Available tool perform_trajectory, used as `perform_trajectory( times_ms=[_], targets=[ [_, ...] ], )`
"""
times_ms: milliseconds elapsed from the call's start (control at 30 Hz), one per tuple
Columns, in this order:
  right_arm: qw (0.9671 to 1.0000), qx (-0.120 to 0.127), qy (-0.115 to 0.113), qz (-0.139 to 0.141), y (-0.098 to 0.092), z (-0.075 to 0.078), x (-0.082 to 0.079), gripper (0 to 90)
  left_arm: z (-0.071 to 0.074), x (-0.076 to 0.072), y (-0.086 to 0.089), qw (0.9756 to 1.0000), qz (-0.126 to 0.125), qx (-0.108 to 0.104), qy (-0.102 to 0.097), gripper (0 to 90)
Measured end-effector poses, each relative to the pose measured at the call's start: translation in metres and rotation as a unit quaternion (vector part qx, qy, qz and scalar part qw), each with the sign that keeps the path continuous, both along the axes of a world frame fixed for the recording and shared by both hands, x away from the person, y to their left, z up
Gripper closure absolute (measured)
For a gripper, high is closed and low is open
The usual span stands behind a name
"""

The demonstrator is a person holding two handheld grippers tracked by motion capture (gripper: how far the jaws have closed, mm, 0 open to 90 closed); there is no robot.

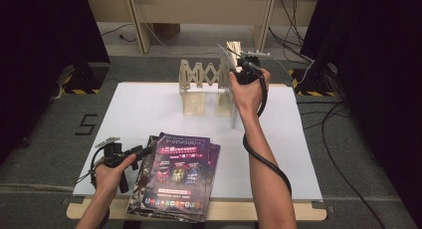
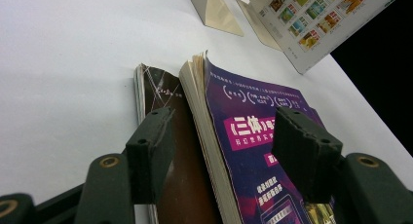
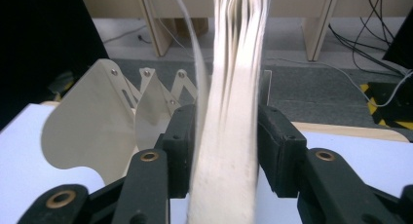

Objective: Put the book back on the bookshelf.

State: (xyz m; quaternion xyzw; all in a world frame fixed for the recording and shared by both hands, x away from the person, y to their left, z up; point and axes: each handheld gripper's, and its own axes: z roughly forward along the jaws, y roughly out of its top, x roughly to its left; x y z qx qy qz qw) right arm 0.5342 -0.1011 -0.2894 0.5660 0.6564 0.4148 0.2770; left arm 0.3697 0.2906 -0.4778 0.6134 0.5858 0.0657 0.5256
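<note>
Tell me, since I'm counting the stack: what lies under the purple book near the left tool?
Under the purple book lies a dark brown book, its edge sticking out to the left. Anything deeper is covered.

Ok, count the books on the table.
4: a purple book tops the near pile, a second book peeks out beneath, a dark book lies left, and a pale book stands in the right hand-held gripper. Others may hide underneath.
</note>
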Motion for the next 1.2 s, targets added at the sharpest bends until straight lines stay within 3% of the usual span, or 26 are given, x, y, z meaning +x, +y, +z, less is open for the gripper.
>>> perform_trajectory(
  times_ms=[167, 267, 433, 567, 1200],
  targets=[
    [0.9998, 0.014, -0.011, 0.008, -0.008, 0.008, -0.012, 59.6, 0.000, 0.000, 0.000, 1.0000, 0.002, 0.002, 0.000, 39.5],
    [0.9998, 0.009, -0.012, 0.011, -0.009, 0.008, -0.017, 59.7, 0.001, 0.000, -0.001, 1.0000, 0.001, -0.001, -0.002, 39.5],
    [0.9991, 0.030, -0.021, 0.023, -0.015, 0.009, -0.028, 59.2, 0.001, -0.001, 0.001, 1.0000, 0.005, -0.003, -0.004, 39.5],
    [0.9988, 0.032, -0.024, 0.027, -0.018, 0.008, -0.036, 59.0, 0.001, 0.000, 0.002, 1.0000, 0.006, -0.002, -0.004, 39.5],
    [0.9987, 0.013, -0.030, 0.040, -0.035, -0.006, -0.077, 61.0, 0.006, 0.003, -0.004, 0.9999, -0.006, 0.005, -0.011, 40.4]
  ],
)
